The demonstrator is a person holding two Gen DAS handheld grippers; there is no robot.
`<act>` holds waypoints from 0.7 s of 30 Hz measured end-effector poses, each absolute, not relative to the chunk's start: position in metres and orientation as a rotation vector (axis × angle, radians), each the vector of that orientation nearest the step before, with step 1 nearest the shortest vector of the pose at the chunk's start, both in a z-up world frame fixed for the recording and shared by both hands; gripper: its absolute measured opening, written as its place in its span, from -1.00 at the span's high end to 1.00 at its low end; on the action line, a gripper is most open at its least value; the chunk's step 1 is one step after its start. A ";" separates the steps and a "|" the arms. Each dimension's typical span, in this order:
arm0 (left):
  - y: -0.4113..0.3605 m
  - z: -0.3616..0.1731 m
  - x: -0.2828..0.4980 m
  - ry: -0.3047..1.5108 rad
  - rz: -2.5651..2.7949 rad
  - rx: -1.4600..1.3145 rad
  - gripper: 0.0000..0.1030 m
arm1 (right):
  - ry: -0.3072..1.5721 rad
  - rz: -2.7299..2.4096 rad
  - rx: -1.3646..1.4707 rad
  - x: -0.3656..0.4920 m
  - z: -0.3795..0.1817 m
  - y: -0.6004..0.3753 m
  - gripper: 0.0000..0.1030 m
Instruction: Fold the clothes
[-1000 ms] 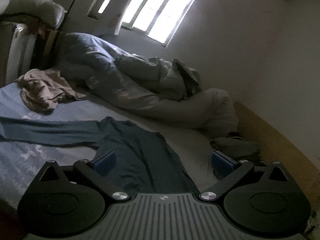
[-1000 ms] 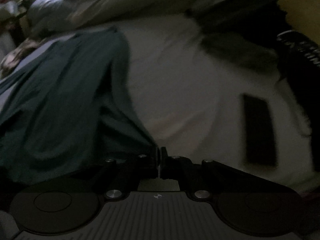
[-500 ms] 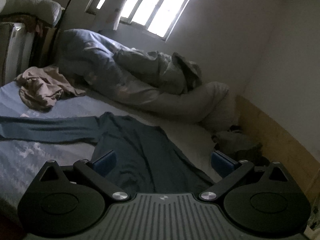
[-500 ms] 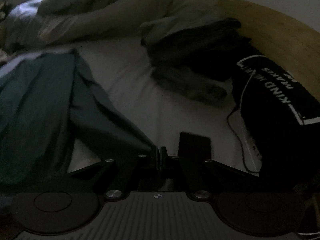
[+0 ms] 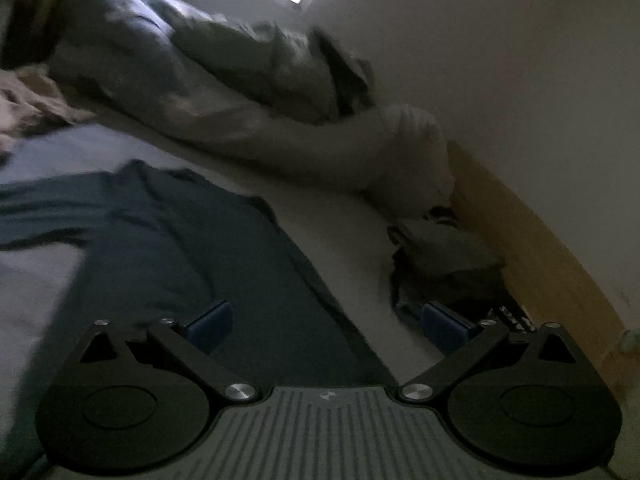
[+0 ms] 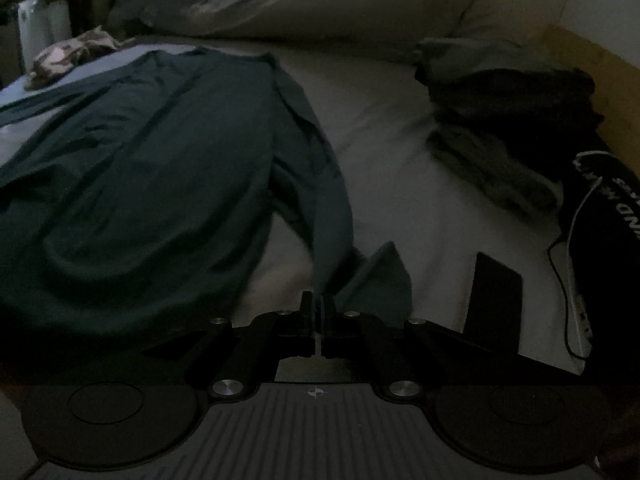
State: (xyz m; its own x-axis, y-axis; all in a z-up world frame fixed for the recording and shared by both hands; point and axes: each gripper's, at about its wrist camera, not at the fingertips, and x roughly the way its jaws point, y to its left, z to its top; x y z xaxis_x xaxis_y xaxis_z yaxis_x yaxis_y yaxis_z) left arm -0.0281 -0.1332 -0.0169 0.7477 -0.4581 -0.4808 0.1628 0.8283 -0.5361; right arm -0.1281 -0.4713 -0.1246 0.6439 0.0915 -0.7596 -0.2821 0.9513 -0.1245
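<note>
Dark teal long-sleeve shirt point(image 6: 152, 168) lies spread mostly flat on the bed point(image 6: 380, 152), body toward the left side of the right wrist view, one sleeve point(image 6: 332, 216) pulled off the right edge of the body toward the camera. Judged from the drape: thin knit, light, fully limp, no stiffness, won't hold a shape, will wrinkle and drag on the sheet rather than slide clean; not fragile. Best holds look like cuffs, shoulder seams and hem corners, pinching a small bit of edge so only one layer comes up. Right hand-held gripper point(image 6: 318, 312) has its fingers closed together, clamped on the end of that sleeve; the fabric runs taut from the pinch up to the shoulder, and a loose flap point(image 6: 384, 276) of the same cloth sits just right of the jaws. Left hand-held gripper point(image 5: 326, 322) is spread wide, blue pads point(image 5: 210, 318) well apart, nothing between them, hovering over the shirt's point(image 5: 192, 264) lower body, not seen touching it; view is blurred. Also on the bed: rumpled duvet point(image 6: 280, 4) along the far side, a dark pile of clothes point(image 6: 504, 112) at right near the wooden frame point(image 5: 532, 264), a flat black object point(image 6: 496, 296) and a cable point(image 6: 568, 248) near the right gripper, well apart from the shirt.
</note>
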 end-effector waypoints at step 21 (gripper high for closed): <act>-0.253 -0.181 0.275 0.949 -0.357 -0.628 -0.93 | 0.696 0.134 -0.029 -0.104 -0.126 -0.542 0.94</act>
